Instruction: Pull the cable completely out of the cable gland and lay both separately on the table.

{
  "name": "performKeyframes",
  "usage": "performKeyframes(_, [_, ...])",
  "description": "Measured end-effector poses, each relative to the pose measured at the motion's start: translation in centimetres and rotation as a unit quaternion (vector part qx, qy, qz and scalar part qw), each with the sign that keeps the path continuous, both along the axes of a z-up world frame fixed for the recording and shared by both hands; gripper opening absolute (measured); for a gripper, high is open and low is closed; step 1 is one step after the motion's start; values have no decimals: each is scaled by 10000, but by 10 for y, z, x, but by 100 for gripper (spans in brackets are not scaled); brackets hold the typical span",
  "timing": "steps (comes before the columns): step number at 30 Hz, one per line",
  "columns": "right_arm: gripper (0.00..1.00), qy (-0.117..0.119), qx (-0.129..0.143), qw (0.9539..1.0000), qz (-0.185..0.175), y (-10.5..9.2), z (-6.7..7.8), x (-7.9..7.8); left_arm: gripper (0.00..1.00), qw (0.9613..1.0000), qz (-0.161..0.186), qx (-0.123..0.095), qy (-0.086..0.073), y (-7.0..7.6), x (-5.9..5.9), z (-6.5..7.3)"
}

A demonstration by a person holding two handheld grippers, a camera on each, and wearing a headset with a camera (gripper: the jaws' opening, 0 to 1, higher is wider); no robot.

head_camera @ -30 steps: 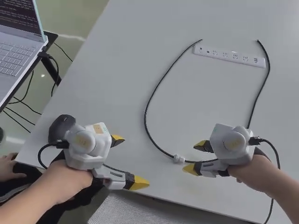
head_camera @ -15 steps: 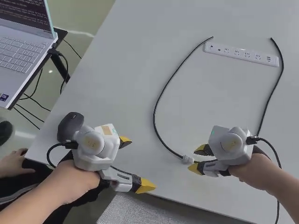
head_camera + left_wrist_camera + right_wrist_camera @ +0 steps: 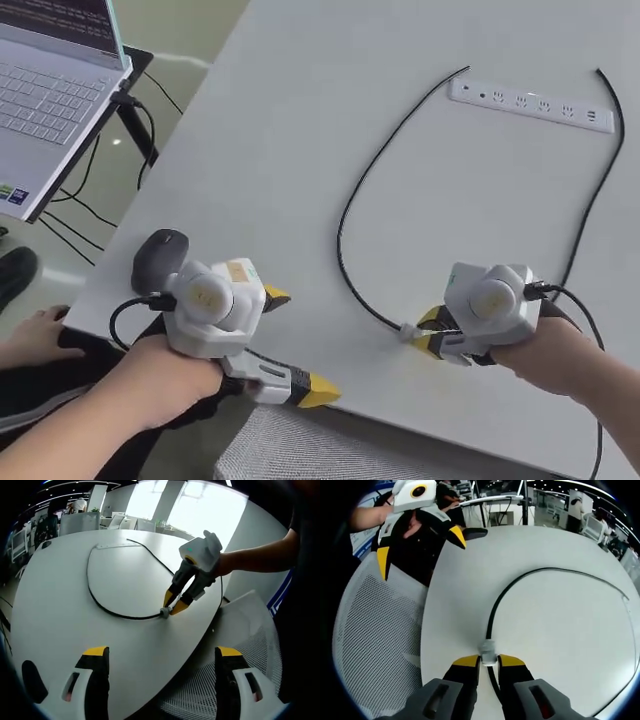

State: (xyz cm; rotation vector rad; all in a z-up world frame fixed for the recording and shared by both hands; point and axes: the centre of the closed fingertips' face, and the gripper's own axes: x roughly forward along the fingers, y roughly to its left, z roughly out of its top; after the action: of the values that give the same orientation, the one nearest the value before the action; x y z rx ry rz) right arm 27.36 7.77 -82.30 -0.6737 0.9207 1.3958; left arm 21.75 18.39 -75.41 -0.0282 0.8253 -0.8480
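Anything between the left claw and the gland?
No. In the left gripper view the stretch from the open left claw to the gland is bare table; the head view shows the same.

The cable gland (image 3: 408, 331) lies near the table's (image 3: 300, 150) front edge, the power strip (image 3: 530, 105) well behind.

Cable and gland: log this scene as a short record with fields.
cable: black, looped on the table, threaded through the gland
gland: small, pale, on the table near its front edge
right gripper: jaws either side of the cable just behind the gland; grip unclear
left gripper: open, holds nothing, at the table's front edge
other: power strip, mouse, laptop
task: cable and gland not separated yet
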Motion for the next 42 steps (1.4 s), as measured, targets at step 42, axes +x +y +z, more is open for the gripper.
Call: performKeyframes(42, [7,127,62,9999,-39,-14,44,-9,83,9990,-309,-212,-253,-41,14,19])
